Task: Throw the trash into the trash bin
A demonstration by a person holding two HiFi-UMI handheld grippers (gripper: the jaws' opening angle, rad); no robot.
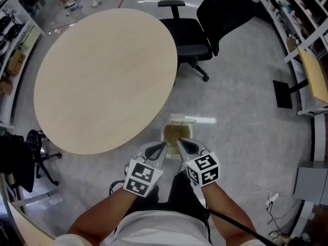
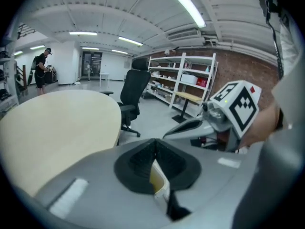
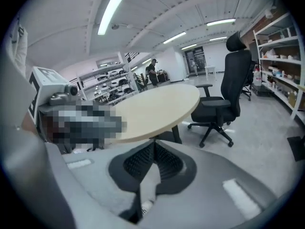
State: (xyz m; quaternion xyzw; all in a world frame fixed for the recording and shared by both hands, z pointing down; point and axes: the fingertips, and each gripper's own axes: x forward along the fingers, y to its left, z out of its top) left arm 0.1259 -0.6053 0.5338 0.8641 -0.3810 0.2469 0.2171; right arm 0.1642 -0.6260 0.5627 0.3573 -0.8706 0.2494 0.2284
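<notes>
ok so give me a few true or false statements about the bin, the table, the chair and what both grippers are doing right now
1. The trash bin stands on the floor beside the round table. True.
2. The right gripper has its jaws wide apart. False: the jaws are together with nothing between them.
3. A black office chair stands at the table's far side. True.
4. The left gripper is carrying a piece of trash. False: its jaws are together and empty; the bin only shows through the gap below them.
</notes>
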